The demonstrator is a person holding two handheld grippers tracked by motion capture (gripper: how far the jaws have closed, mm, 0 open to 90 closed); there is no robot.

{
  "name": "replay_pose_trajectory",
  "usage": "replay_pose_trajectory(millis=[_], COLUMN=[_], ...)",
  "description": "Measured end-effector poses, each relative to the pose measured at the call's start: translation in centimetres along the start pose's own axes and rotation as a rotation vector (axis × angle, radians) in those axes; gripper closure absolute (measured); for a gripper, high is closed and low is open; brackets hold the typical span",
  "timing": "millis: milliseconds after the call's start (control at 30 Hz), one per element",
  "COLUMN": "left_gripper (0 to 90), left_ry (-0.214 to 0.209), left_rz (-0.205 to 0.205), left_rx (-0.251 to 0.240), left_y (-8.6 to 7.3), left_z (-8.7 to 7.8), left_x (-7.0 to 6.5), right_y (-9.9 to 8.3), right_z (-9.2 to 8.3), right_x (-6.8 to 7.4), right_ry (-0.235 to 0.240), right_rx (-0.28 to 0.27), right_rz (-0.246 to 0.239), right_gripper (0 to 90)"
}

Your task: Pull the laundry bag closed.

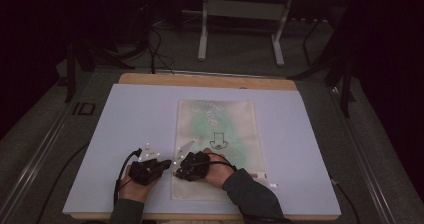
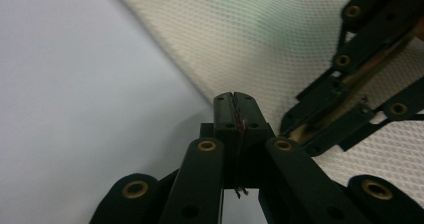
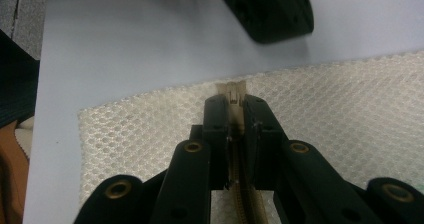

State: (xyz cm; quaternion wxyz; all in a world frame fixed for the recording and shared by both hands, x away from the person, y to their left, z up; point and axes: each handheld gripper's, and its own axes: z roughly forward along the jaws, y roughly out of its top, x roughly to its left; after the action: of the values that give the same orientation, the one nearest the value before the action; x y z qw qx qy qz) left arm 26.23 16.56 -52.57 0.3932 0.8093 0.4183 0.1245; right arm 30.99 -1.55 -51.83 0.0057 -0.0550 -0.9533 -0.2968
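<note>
Your pale lavender bench (image 1: 125, 134) carries the cream mesh zip pouch (image 1: 235, 134) at centre, and you seem set to unzip it. Your right gripper (image 3: 234, 101) has its jaws clamped on the zipper end at the pouch's 7 o'clock corner. Your left gripper (image 2: 235, 101), jaws pinched on a thin dark sliver, probably the pull, lies low beside it at 9 o'clock; next, draw it steadily away.

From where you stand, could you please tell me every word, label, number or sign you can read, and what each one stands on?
No readable words or numbers anywhere.
Mesh bag: a black outline drawing in its middle, a boxy shape above a rounded one; a picture, no letters.
Floor mark left of the table: dark blocky shapes, possibly "ID", too blurred to confirm.
Small white tab beside the bag's near right corner: too small to read.
</note>
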Motion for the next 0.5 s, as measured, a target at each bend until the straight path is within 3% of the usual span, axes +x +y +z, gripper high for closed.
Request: replay_pose_trajectory(millis=[500], left_gripper=[88.7], left_ry=[-0.008], left_rz=[0.017], left_rx=[0.027], left_y=[0.2], left_z=[0.97], left_x=[-0.49], right_y=[-0.07], right_z=[0.02], right_x=[-0.05], right_ry=[0.001], right_rx=[-0.004], right_rz=[-0.006], right_gripper=[81.9])
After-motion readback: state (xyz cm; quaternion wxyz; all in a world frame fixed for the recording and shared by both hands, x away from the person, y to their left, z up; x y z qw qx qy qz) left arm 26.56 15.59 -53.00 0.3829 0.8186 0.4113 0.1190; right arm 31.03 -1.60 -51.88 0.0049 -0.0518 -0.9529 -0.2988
